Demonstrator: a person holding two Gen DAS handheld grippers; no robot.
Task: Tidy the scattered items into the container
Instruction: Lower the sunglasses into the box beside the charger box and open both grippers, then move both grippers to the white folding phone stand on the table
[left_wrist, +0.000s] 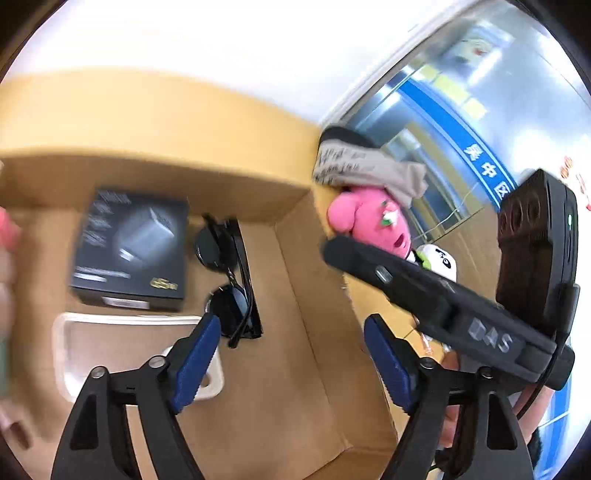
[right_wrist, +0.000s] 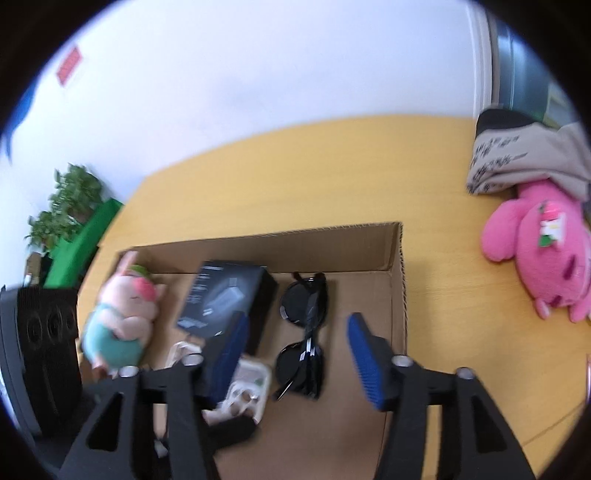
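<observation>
Container: open brown corrugated cardboard box (right_wrist: 397, 280) on the yellow wooden counter (right_wrist: 443, 295).
Inside: folded glossy black round sunglasses (right_wrist: 304, 332), matte black carton (right_wrist: 229, 295).
Left gripper (left_wrist: 290, 358): jaws wide, empty; sunglasses just beyond.
Right gripper (right_wrist: 295, 354): jaws parted, empty, sunglasses below between them.
Outside: fuzzy pink plush toy (right_wrist: 535, 269).

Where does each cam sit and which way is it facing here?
Left wrist: on the left gripper, angled down into the cardboard box; its own open blue fingers show, with the right gripper's body crossing at right.
Right wrist: on the right gripper, angled down into the box toward the far wall; its own open fingers show.
Shared: box, sunglasses, black carton, pink plush outside on the table.
</observation>
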